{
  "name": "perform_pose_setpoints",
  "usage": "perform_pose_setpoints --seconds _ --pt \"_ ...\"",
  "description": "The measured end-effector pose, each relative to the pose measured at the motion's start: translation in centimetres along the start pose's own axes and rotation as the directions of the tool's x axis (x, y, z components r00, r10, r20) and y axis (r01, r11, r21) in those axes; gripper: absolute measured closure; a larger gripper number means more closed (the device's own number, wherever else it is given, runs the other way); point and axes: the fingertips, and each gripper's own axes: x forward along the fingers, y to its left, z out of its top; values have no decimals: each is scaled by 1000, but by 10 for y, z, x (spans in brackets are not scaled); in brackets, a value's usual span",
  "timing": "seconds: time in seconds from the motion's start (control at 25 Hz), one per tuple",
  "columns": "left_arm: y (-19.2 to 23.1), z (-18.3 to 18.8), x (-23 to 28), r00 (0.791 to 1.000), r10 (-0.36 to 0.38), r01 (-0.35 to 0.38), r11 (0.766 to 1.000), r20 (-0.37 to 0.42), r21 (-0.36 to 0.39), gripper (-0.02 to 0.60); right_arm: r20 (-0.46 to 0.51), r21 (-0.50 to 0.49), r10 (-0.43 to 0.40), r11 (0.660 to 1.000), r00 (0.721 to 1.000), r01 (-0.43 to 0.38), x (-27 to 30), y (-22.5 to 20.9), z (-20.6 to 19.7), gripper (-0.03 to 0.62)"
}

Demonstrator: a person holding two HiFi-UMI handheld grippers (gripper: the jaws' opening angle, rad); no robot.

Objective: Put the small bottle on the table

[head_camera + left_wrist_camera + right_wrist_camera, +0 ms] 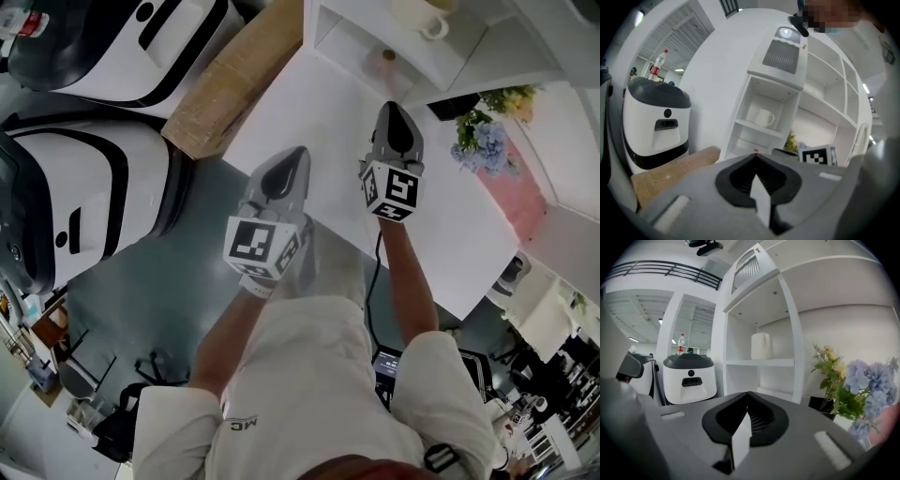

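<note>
Over the near edge of the white rectangular table (319,122), the left gripper (298,155) has its jaws clenched on nothing, and the left gripper view shows the ribbed pads meeting. Further in, the right gripper (394,106) is above the tabletop, its jaws likewise pressed together and empty in its own view. Only the head view plainly shows the small brownish bottle (386,64). It stands upright in the lowest bay of the white open shelf unit (450,67), just beyond the right gripper's tips and apart from them. The right gripper view shows the white mug (761,346) one shelf higher, while its jaws hide the bay below.
</note>
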Motion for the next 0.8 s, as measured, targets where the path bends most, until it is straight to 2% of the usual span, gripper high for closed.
perform_pose_setpoints --seconds 0.32,0.72,0.8 --pt "-31 22 -43 997 -79 80 994 -7 72 581 -62 79 87 993 994 -82 -85 22 49 594" --pt "-62 53 -114 991 -124 121 991 45 51 581 -62 127 159 980 985 -151 -193 47 102 594" --pt "-70 59 -127 990 -132 129 990 52 65 581 -59 147 168 976 984 -158 -215 50 111 593"
